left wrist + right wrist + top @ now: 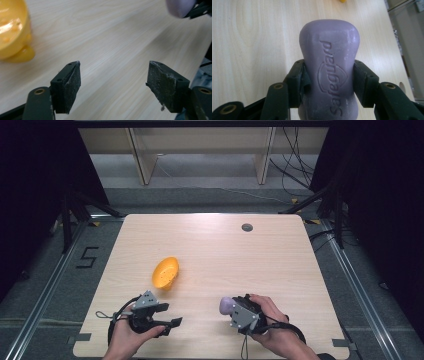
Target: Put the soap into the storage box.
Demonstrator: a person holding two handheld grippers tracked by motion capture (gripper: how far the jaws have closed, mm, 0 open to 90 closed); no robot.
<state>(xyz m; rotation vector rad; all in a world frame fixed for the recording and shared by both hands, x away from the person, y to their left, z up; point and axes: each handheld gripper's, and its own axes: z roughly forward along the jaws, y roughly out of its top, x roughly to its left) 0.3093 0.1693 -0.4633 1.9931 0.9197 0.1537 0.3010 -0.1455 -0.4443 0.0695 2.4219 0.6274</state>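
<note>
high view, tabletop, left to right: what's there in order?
left gripper → yellow bowl → purple soap bar → right gripper, shut on the soap → grey grommet near the far edge.

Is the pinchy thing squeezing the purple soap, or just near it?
Touching. In the right gripper view, the right gripper has both jaws pressed against the sides of the purple soap bar, with no gap on either side.

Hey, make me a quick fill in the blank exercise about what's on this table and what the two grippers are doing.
1. The right gripper is shut on a bar of soap coloured ____.
2. The word pressed into the soap reads ____.
3. The left gripper has its jaws ____, with nothing between them.
4. The dish lying on the table is coloured ____.

Missing words: purple; Safeguard; open; yellow
</note>
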